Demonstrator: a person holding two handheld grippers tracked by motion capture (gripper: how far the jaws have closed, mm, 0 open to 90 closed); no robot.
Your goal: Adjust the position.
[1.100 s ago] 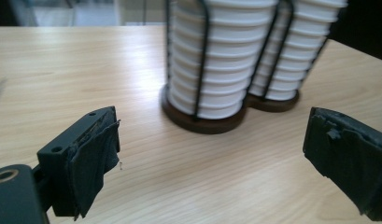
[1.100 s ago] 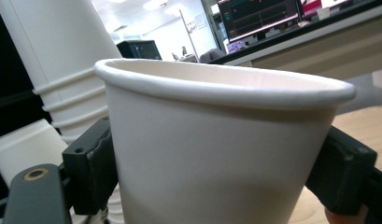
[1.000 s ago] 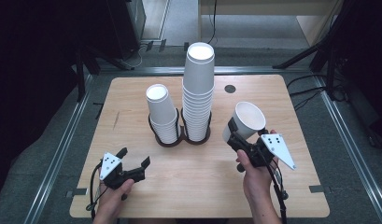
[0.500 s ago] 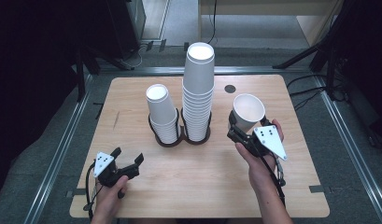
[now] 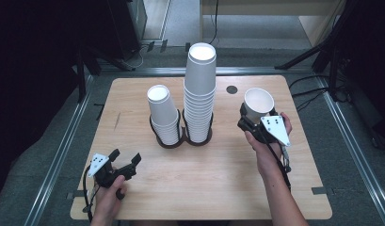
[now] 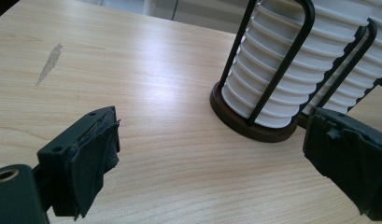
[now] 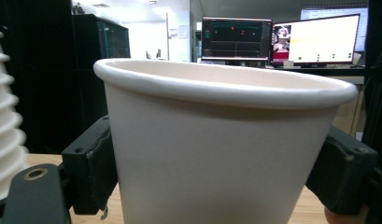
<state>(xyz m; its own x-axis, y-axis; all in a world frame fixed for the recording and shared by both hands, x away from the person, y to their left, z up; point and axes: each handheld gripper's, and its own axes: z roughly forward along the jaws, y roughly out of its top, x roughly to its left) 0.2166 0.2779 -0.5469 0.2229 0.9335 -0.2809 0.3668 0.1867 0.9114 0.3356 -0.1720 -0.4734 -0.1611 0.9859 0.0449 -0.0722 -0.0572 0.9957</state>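
Right gripper [image 5: 250, 118] clamps a cup [image 5: 259, 103] (mouth up) by its sides, above the table [image 5: 218, 179], right of the stacks [image 5: 199, 94]. Left gripper [image 5: 125, 159] gapes wide, empty, near the table's front-left.

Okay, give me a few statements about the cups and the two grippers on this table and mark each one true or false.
1. The right gripper holds a single paper cup upright, mouth up. True.
2. The left gripper grips a cup. False: its jaws are open with nothing between them.
3. The tall stack stands right of the short stack in the high view. True.
4. The stacks sit loose on the table. False: both stand in a black wire holder.
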